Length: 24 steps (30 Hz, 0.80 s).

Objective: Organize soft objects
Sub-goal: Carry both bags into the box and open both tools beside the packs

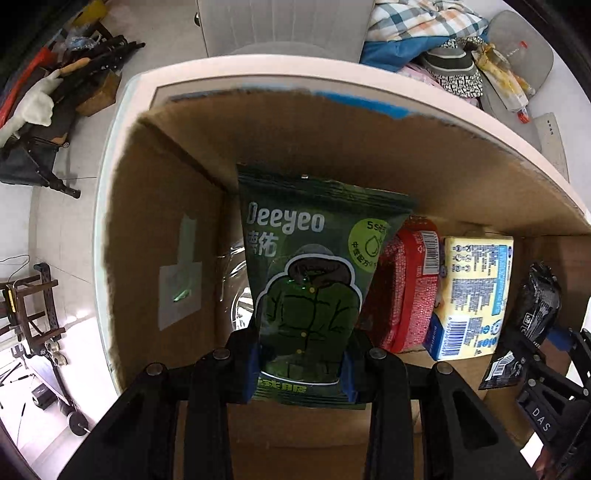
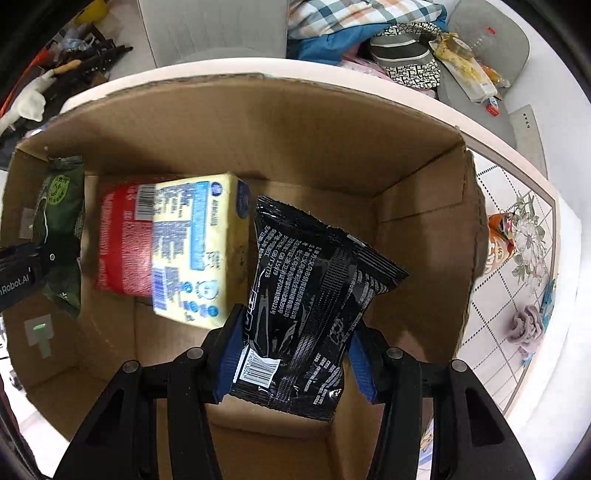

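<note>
My left gripper (image 1: 301, 363) is shut on a green Deeyeo wipes pack (image 1: 310, 266) and holds it upright inside the cardboard box (image 1: 177, 229), at its left end. My right gripper (image 2: 293, 360) is shut on a black foil pack (image 2: 314, 291) and holds it inside the same box (image 2: 417, 229), right of a yellow tissue pack (image 2: 195, 243) and a red pack (image 2: 118, 243) that lie on the box floor. The green pack (image 2: 61, 221) and left gripper show at the left edge of the right wrist view. The black pack (image 1: 532, 317) shows at the right of the left wrist view.
The box stands on a round white table (image 2: 546, 332) with a floral tiled top. A grey-purple cloth flower (image 2: 526, 326) and an orange packet (image 2: 498, 236) lie on the table right of the box. Clothes (image 1: 424, 33) are piled beyond the table; tripods (image 1: 74, 70) lie on the floor.
</note>
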### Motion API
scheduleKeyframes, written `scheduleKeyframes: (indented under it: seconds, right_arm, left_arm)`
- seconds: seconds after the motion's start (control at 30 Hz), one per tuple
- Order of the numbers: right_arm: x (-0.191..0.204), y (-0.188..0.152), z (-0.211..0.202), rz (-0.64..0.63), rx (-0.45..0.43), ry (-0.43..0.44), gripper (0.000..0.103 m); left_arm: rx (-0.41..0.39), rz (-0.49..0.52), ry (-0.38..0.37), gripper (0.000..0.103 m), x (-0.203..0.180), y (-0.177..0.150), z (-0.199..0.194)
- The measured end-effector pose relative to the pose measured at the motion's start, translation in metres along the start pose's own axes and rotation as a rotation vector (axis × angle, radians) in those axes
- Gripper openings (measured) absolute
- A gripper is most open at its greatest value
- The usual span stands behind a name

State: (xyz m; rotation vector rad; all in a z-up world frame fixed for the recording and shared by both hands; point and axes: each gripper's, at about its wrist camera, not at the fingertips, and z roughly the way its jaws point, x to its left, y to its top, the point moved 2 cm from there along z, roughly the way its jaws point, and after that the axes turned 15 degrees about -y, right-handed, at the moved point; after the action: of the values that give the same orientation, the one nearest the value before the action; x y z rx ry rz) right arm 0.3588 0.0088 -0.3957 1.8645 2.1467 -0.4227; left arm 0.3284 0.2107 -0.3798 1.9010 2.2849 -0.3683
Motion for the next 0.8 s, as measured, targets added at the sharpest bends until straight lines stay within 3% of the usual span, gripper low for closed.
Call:
scheduleKeyframes:
  seconds: [0.17, 0.27, 0.4, 0.53, 0.8]
  right_arm:
    - [0.005, 0.002, -0.003, -0.038, -0.01, -0.018, 0.055]
    - [0.007, 0.004, -0.002, -0.052, -0.003, -0.038, 0.059]
    - [0.001, 0.005, -0.006, -0.039, 0.003, -0.016, 0.075]
    - [-0.008, 0.003, -0.019, -0.012, -0.011, 0.016, 0.075]
    - [-0.018, -0.025, -0.052, 0.033, -0.041, 0.091, 0.077]
  left_arm:
    - [0.013, 0.015, 0.013, 0.033, -0.001, 0.001, 0.001]
    - [0.02, -0.008, -0.006, 0.042, 0.001, 0.001, -0.004]
    - [0.002, -0.018, -0.036, 0.049, -0.002, 0.0, -0.019]
    - [-0.029, -0.001, -0.053, 0.061, -0.007, -0.006, -0.04]
    - [-0.11, 0.023, -0.079, 0.067, -0.019, -0.034, -0.081]
